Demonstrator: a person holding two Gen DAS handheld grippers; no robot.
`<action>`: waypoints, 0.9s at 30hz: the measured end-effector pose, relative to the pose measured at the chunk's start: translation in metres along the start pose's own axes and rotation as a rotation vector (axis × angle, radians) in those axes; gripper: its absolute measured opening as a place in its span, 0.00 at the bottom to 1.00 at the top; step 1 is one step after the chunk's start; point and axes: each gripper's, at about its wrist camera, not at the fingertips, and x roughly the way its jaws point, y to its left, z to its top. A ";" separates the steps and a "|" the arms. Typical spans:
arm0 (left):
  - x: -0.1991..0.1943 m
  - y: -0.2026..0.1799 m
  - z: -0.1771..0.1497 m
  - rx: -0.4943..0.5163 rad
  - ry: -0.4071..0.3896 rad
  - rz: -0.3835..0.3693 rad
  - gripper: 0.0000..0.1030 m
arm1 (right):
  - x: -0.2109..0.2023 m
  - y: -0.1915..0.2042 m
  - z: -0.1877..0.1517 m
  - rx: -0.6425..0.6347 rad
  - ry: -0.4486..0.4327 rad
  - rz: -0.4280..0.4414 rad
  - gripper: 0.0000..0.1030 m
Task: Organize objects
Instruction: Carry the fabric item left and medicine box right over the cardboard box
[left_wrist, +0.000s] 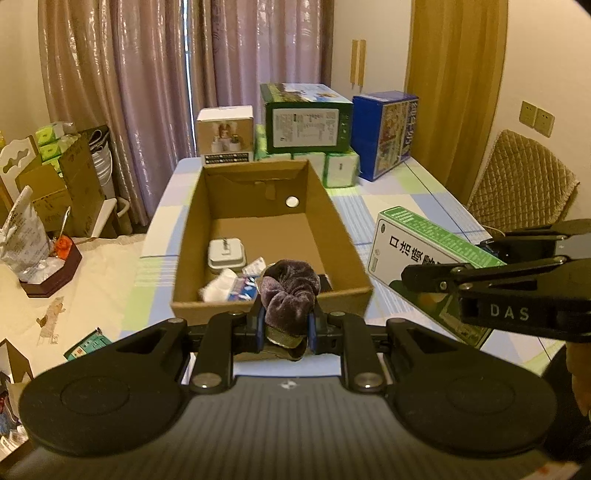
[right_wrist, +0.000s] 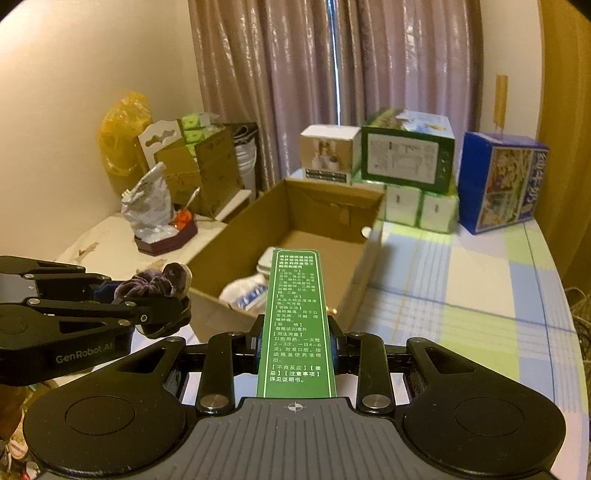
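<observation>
We hold the left gripper (left_wrist: 287, 325) clamped on a purple velvet scrunchie (left_wrist: 290, 291), its blue pads pressed into the bunched fabric, just short of the near wall of the open cardboard box (left_wrist: 192, 236) and a little above its rim; from the right wrist the same scrunchie (right_wrist: 159, 282) shows bulging out of the fingers beside the box's near left corner. Our right gripper (right_wrist: 295, 349) is closed on a green-and-white carton (right_wrist: 295, 317) printed with Chinese text, gripped across its narrow sides at the near end, so the carton juts forward over the box's near edge; the left view shows that carton (left_wrist: 413, 247) raised and tilted to the right of the box, above the checked tablecloth (left_wrist: 424, 192). Inside the box, toward the near left end, lie a pale tin (left_wrist: 226, 254), a white tissue pack (left_wrist: 221, 288) and a small blue-and-white packet (left_wrist: 242, 288) touching it; a round hole (left_wrist: 292, 201) shows in the far wall. Behind the box stand a white box (left_wrist: 225, 134), a green box (left_wrist: 308, 123) on stacked tissue packs (left_wrist: 341, 168), and a blue box (left_wrist: 386, 134). To the left, on a separate cream surface, a dark wooden tray (left_wrist: 51, 273) holds a crinkled bag (left_wrist: 22, 240). Curtains (left_wrist: 147, 92) hang behind
</observation>
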 end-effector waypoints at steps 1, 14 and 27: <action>0.001 0.004 0.003 0.003 -0.003 0.008 0.16 | 0.002 0.000 0.004 0.000 -0.003 0.003 0.27; 0.039 0.031 0.028 0.013 0.023 0.015 0.16 | 0.039 -0.006 0.034 -0.005 0.000 0.014 0.27; 0.085 0.044 0.043 0.028 0.072 -0.004 0.16 | 0.081 -0.024 0.051 0.026 0.028 0.015 0.27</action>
